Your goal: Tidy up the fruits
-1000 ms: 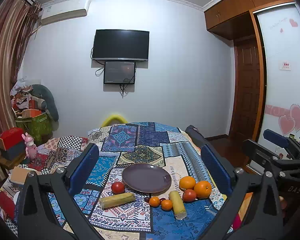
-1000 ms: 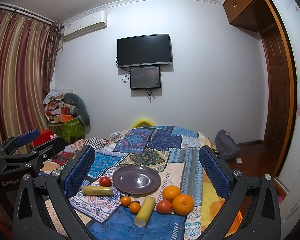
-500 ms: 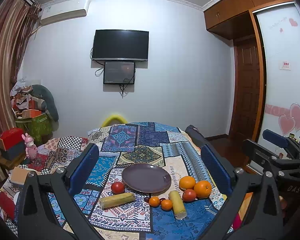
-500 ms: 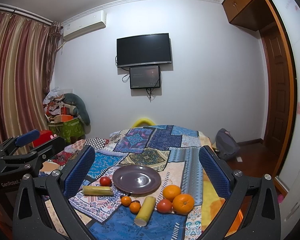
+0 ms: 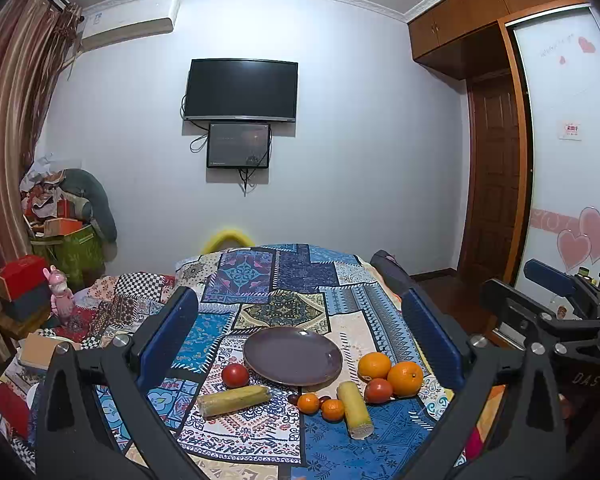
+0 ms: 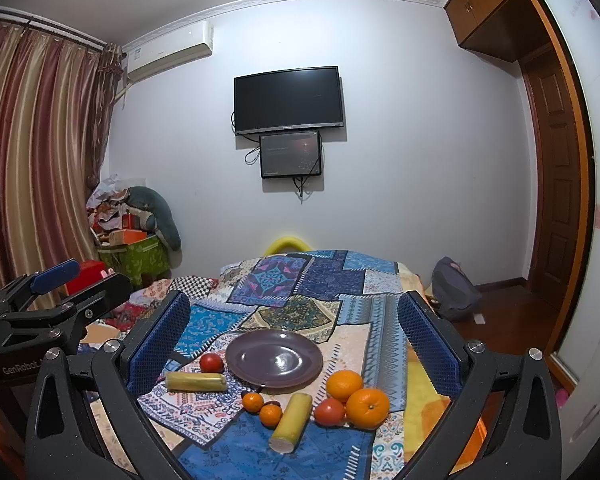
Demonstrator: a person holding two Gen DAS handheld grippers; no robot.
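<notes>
An empty purple plate (image 5: 293, 356) (image 6: 274, 358) lies on the patchwork cloth. Around its near side lie two oranges (image 5: 405, 378) (image 6: 367, 402), two tomatoes (image 5: 235, 375) (image 6: 330, 411), two small tangerines (image 5: 309, 403) (image 6: 271, 415) and two yellow corn pieces (image 5: 234, 400) (image 6: 291, 421). My left gripper (image 5: 298, 336) is open and empty, held above the table's near end. My right gripper (image 6: 294, 338) is open and empty, also above the near end. Each gripper shows at the edge of the other's view.
The patchwork cloth (image 5: 276, 280) covers the table, which runs toward the far wall with a TV. A cluttered pile and boxes (image 5: 60, 240) stand at the left. A dark bag (image 6: 454, 292) lies on the floor at the right, near a wooden door.
</notes>
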